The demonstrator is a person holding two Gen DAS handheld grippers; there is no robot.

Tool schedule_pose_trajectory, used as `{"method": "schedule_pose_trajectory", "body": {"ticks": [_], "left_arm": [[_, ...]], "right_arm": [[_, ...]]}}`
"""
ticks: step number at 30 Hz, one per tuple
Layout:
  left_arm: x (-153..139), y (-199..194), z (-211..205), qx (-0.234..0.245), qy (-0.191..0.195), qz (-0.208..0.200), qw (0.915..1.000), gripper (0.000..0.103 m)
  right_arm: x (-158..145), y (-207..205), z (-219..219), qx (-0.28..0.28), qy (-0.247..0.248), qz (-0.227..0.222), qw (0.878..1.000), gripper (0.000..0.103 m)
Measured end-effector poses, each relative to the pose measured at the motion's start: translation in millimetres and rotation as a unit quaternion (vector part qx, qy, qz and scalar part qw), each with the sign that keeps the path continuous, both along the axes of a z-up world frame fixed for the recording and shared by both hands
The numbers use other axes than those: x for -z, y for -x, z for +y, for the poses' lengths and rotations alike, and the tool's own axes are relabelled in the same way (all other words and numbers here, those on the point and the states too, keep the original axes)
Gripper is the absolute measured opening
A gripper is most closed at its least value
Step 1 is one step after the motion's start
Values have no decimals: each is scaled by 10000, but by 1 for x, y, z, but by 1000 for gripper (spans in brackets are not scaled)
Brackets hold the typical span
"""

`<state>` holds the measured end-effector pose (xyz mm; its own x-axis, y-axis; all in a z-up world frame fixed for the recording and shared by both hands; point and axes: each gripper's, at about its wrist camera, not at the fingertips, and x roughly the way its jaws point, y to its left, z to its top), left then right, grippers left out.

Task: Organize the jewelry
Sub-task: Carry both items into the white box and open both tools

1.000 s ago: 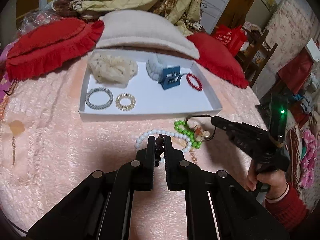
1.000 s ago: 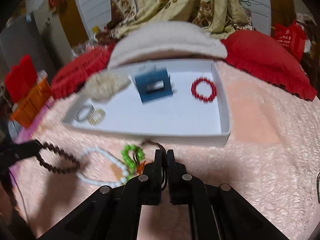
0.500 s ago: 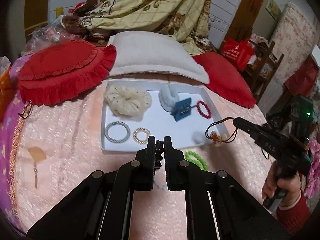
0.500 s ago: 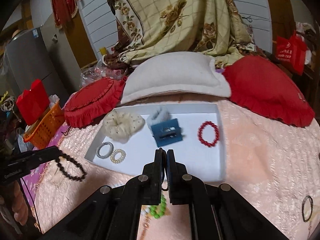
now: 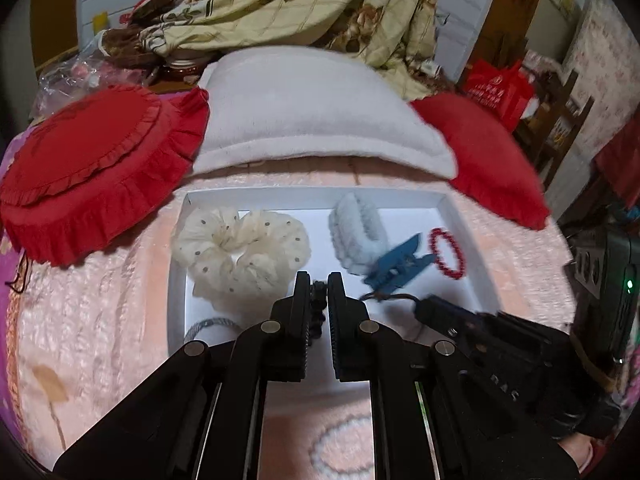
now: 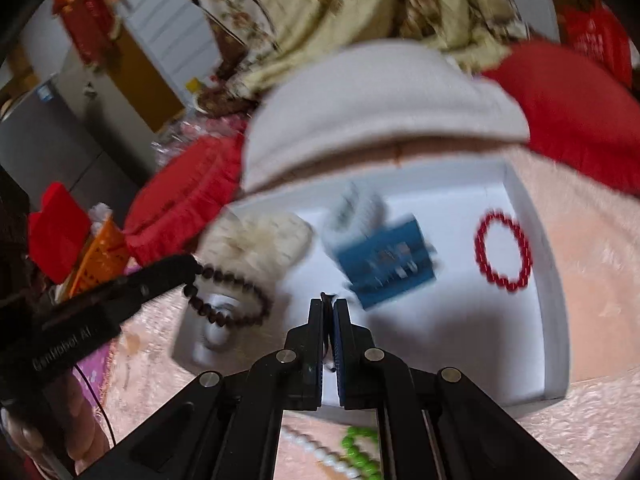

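Over the white tray (image 5: 472,256), we bring both loads in: our left gripper (image 5: 319,294), pinched on the dark bead bracelet (image 6: 236,300), and our right gripper (image 6: 328,312), clamped on a thin dark cord (image 5: 390,298), should release low, toward six o'clock of the blue clip (image 6: 386,266).

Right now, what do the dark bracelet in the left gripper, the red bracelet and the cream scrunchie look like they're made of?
Dark bracelet: round, matte brown-black beads, likely wood, though blur leaves it open.
Red bracelet: small glossy red beads, probably glass or plastic; coral-like colour.
Cream scrunchie: thin, crinkled sheer fabric with dark dots, ruffled around elastic.
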<state>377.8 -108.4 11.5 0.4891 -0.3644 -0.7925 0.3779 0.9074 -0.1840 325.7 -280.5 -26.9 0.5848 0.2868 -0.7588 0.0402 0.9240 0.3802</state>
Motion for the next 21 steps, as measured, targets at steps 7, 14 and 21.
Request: {"method": "schedule_pose_trajectory", "body": {"ticks": [7, 14, 21], "left_arm": [[20, -5, 17, -117, 152, 336, 9993, 23], [1, 55, 53, -255, 115, -39, 9996, 23], [30, 106, 66, -186, 391, 133, 9990, 23]], "right_arm": [[8, 27, -27, 77, 589, -100, 9982, 38], [1, 83, -58, 182, 450, -244, 9985, 39], [29, 111, -46, -58, 373, 65, 9993, 39]]}}
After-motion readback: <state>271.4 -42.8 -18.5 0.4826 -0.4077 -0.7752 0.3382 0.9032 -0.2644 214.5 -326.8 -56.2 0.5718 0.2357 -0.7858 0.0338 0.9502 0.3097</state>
